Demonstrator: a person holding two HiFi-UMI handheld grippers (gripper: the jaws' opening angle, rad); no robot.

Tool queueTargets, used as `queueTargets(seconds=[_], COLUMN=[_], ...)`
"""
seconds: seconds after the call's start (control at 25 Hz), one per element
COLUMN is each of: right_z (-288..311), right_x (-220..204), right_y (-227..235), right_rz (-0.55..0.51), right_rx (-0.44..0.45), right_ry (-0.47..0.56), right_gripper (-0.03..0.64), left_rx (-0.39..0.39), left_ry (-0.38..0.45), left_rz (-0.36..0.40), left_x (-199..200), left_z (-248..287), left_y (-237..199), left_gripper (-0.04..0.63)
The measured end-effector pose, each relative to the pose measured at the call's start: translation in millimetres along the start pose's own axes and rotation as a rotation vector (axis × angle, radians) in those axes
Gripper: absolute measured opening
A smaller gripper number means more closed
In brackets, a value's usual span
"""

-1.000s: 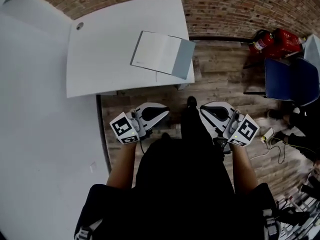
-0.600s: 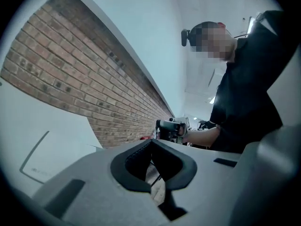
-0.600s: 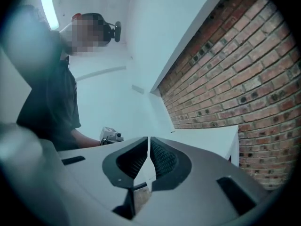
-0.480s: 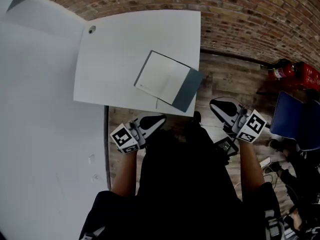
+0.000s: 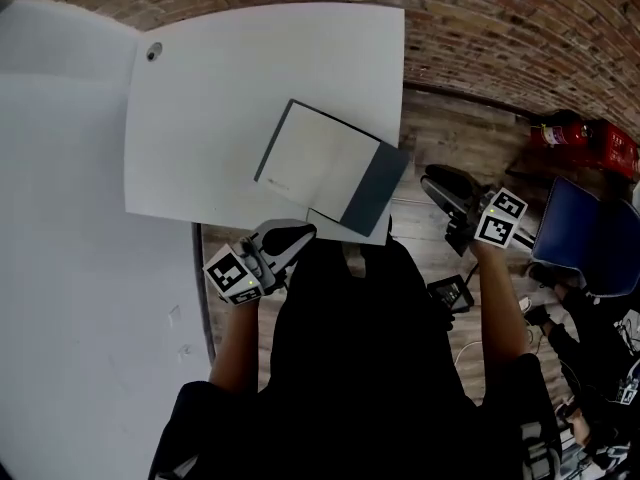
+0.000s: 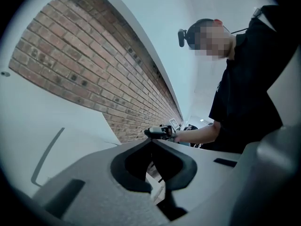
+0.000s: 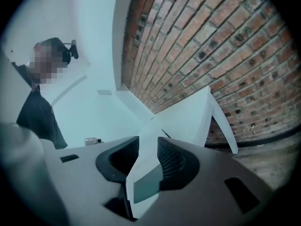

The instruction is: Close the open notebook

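Soft even light, strong fisheye warp

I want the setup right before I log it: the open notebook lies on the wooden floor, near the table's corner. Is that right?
Not quite. The open notebook lies on the white table, not on the wooden floor. The rest holds: it sits near the table's corner. The head view shows it.
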State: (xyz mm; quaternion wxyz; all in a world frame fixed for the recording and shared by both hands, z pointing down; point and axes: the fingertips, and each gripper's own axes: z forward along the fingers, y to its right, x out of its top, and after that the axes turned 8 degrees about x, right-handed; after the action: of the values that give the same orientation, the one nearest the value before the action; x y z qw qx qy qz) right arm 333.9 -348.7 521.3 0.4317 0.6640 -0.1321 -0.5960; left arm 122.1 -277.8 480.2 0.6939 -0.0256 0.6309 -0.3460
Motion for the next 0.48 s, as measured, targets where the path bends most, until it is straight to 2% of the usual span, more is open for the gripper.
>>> queueTargets(seconds=[0.2,0.36,0.48], right_z=[-5,3,8], right_x=[-26,-55,-71], right_y=[57,92,105], right_rz=[0.191,0.424,0.471], right_rx=[-0.080,-0.048,-0.020], right_ry=[0.021,0.076,0.085], right_gripper=[0.124,0.126,0.124], left_rx=[-0.025,-0.033,-0.036], left_ry=[-0.031,-0.051,-0.060], left_rz=[-0.041,-0.079,-0.125], left_x=[-10,-26,-40], left_z=[9,9,8], left_y=[-10,-14,-16], left_gripper=[0.017,0.017,0.017])
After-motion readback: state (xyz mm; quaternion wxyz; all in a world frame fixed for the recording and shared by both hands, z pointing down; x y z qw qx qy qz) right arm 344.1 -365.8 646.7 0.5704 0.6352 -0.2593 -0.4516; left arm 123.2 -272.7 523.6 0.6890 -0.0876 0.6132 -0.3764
